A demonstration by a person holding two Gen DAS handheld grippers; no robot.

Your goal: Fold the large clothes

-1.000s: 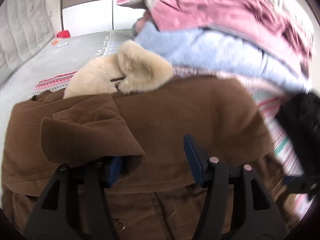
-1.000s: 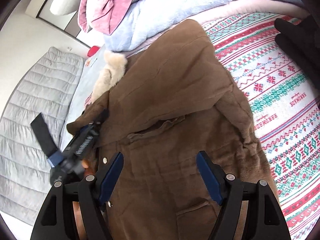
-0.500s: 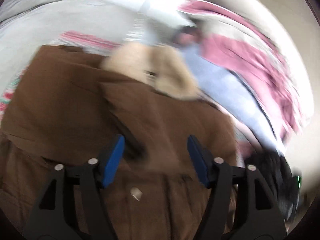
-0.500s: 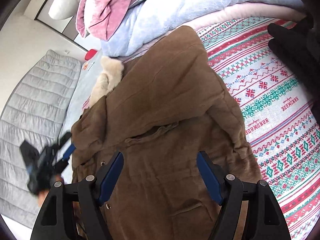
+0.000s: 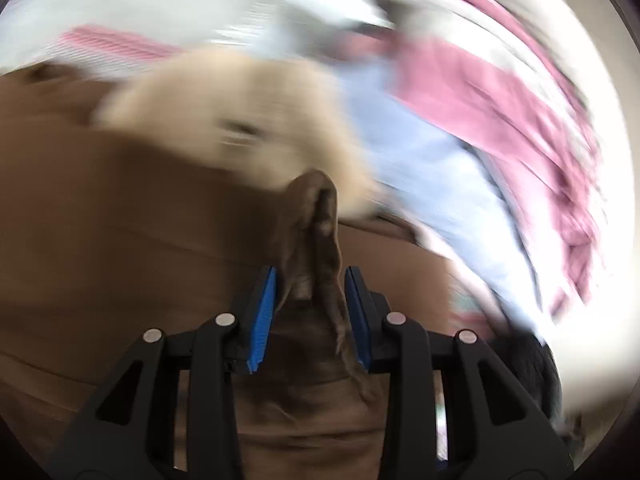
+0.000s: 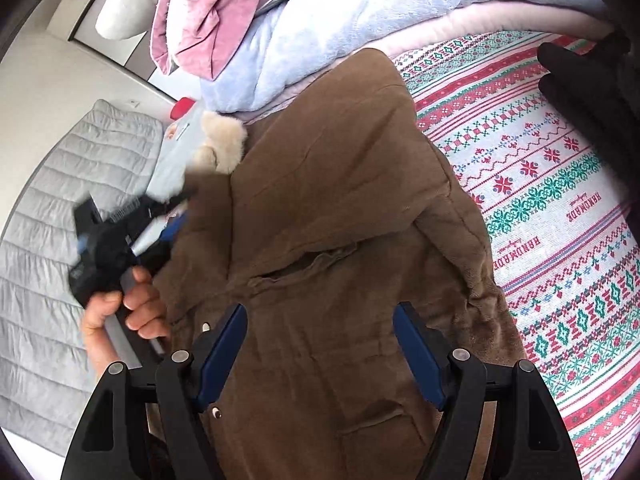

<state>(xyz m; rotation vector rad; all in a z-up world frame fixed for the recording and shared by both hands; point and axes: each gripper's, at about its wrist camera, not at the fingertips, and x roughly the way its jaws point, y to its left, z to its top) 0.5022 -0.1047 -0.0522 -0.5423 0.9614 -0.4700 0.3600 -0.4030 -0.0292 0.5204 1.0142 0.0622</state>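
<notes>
- The bed (image 6: 568, 184), under a patterned knitted blanket, carries everything; a padded grey headboard (image 6: 48, 240) runs along its left side in the right wrist view.
- A heap of bedding (image 6: 360, 8), pale blue and pink, fills the far end of the bed, so there is little room to move that way.
- The brown coat (image 6: 340, 240) lies along the bed's middle, long axis running from the near edge up to the heap, cream fur collar (image 6: 224, 140) at the far left corner of the garment.
- Bare blanket lies to the coat's right; I judge that to be the open room for a fold.
- A black garment (image 6: 600, 92) sits at the bed's far right edge, apart from the coat.
- The left gripper (image 5: 310, 300) is at the coat's left edge near the collar; its jaws are closing, with a bunched ridge of brown cloth (image 5: 316, 240) standing between them. Pads look close to the cloth, but blur keeps me from saying they press.
- The right gripper (image 6: 320, 348) hangs over the coat's lower middle, jaws wide and holding nothing.
- The left hand (image 6: 128, 312) is nearer the collar end, so it looks placed to carry that edge across.
</notes>
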